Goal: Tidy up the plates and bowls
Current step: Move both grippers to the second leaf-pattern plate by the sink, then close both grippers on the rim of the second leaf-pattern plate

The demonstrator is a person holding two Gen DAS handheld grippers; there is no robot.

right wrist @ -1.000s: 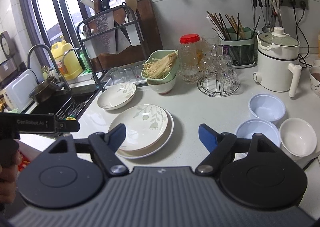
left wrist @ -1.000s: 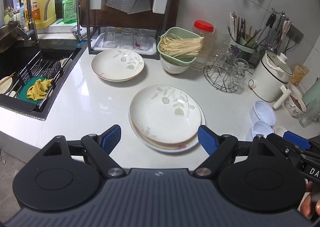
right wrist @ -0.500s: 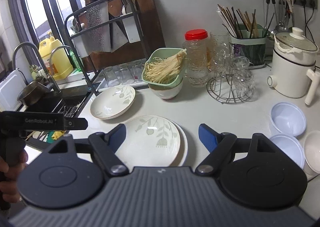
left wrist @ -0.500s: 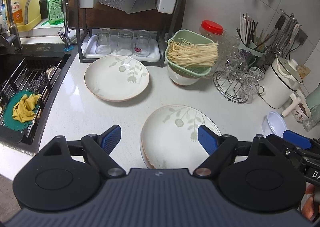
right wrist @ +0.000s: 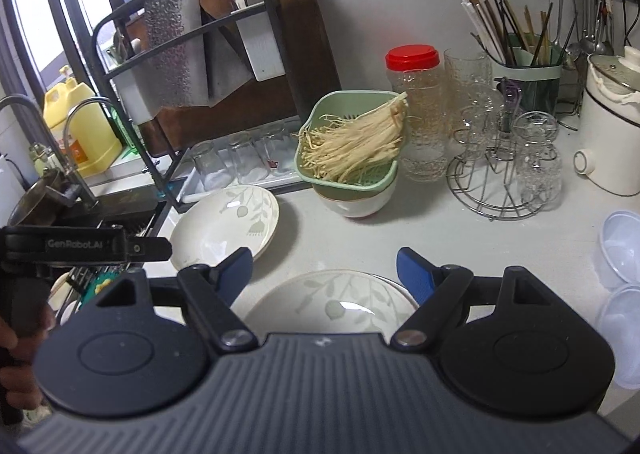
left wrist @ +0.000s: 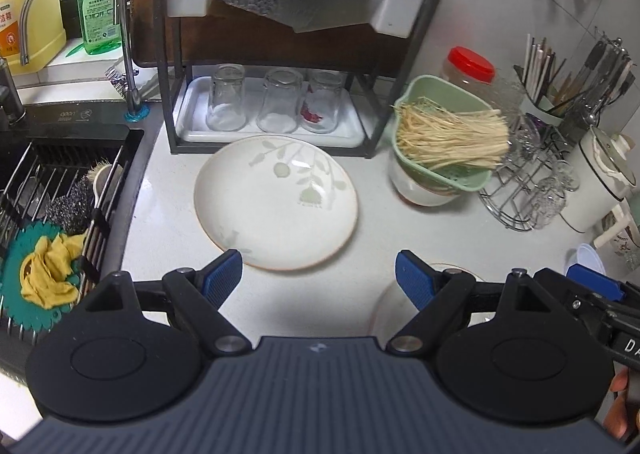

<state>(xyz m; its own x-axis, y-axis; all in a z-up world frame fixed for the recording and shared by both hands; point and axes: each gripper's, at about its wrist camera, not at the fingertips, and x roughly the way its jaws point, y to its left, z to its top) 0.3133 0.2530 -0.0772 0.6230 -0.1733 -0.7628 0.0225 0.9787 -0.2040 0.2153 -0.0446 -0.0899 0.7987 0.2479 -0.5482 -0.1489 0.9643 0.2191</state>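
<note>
A single white plate with a leaf pattern lies on the white counter in front of the glass rack; it also shows in the right wrist view. My left gripper is open and empty, just short of this plate's near rim. A stack of like plates lies under my right gripper, which is open and empty; its edge shows in the left wrist view. Pale blue bowls stand at the right.
A green strainer of enoki mushrooms sits on a white bowl right of the single plate. A black rack with upturned glasses stands behind it. The sink is at left. A wire glass stand and a white pot stand at right.
Both grippers have moved forward and lower toward the counter. The single plate has come close to my left gripper, and the plate stack has slid under the grippers' bodies. Both jaws stay open.
</note>
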